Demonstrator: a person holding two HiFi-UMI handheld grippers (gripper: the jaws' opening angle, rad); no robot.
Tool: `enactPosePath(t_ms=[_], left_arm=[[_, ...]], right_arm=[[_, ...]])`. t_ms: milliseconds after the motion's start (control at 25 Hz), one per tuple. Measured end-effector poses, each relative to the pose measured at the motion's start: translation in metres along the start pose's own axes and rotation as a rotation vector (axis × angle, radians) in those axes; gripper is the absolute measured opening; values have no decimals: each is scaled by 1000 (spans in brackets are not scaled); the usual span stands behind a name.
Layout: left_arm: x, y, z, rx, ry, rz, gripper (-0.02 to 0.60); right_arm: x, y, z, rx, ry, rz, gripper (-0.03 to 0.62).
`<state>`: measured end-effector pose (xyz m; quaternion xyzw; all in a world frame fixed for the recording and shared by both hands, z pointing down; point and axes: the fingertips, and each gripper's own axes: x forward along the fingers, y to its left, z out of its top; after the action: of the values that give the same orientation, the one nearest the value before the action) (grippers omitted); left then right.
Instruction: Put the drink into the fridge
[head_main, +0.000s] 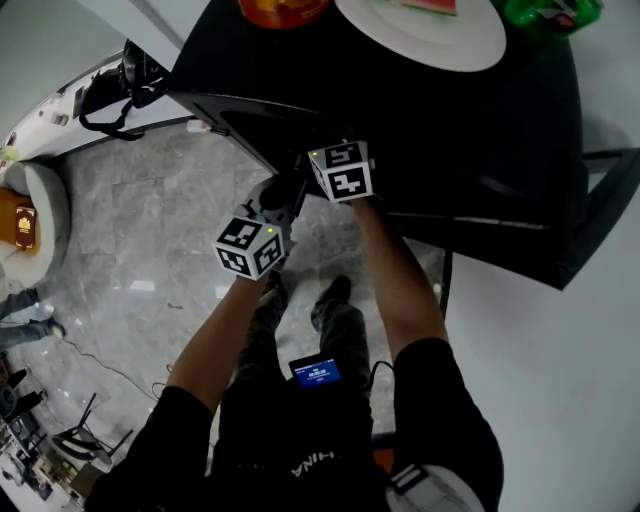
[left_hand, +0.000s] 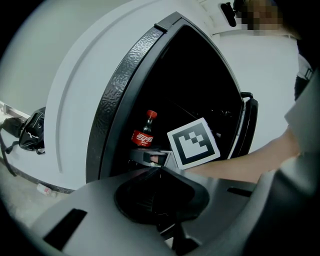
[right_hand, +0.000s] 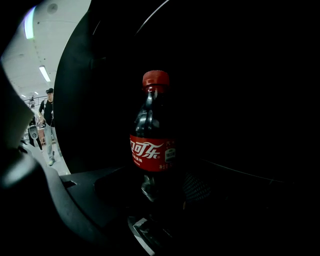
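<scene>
A cola bottle (right_hand: 152, 145) with a red cap and red label stands upright inside the dark fridge (left_hand: 120, 100). In the left gripper view the cola bottle (left_hand: 145, 131) shows just inside the opening. My right gripper (right_hand: 160, 200) reaches into the fridge with the bottle's lower part between its jaws. A gap shows beside the right pad (right_hand: 200, 187), so it reads as open. Its marker cube (head_main: 343, 170) sits at the fridge's front edge. My left gripper (head_main: 268, 205) hangs lower, outside the fridge, and its jaws are not clear.
A white plate (head_main: 420, 30), an orange thing (head_main: 285, 10) and a green bottle (head_main: 550, 12) sit on the black fridge top (head_main: 400, 120). The open door (left_hand: 247, 125) stands to the right. A black bag (head_main: 120, 85) lies on the marble floor.
</scene>
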<state>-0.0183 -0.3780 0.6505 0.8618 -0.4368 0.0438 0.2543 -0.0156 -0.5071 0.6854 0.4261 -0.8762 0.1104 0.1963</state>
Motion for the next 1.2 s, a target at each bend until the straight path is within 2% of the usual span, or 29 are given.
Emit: enactPosePath(t_ms=[160, 320, 640, 760, 920, 1040, 1120, 1200], left_arm=[[-2, 2, 5, 17, -4, 21, 23], [-5, -3, 11, 24, 8, 12, 23], [-26, -32, 28, 63, 60, -87, 12], [-35, -49, 39, 74, 55, -120, 12], [-54, -73, 54, 94, 35, -166, 12], [-55, -93, 66, 108, 52, -235, 12], [-57, -104, 77, 116, 66, -268, 12], [-65, -110, 83, 107, 75, -270, 12]], right_arm=[[4, 1, -6, 47, 55, 36, 290], [-8, -7, -12, 64, 65, 23, 290], [-83, 1, 16, 203, 47, 16, 290], [-123, 5, 28, 259, 34, 11, 290], [-175, 26, 43, 301, 10, 47, 286], [-205, 31, 60, 316, -10, 60, 281], [-224, 32, 73, 317, -14, 60, 258], [-245, 36, 82, 307, -18, 42, 200]])
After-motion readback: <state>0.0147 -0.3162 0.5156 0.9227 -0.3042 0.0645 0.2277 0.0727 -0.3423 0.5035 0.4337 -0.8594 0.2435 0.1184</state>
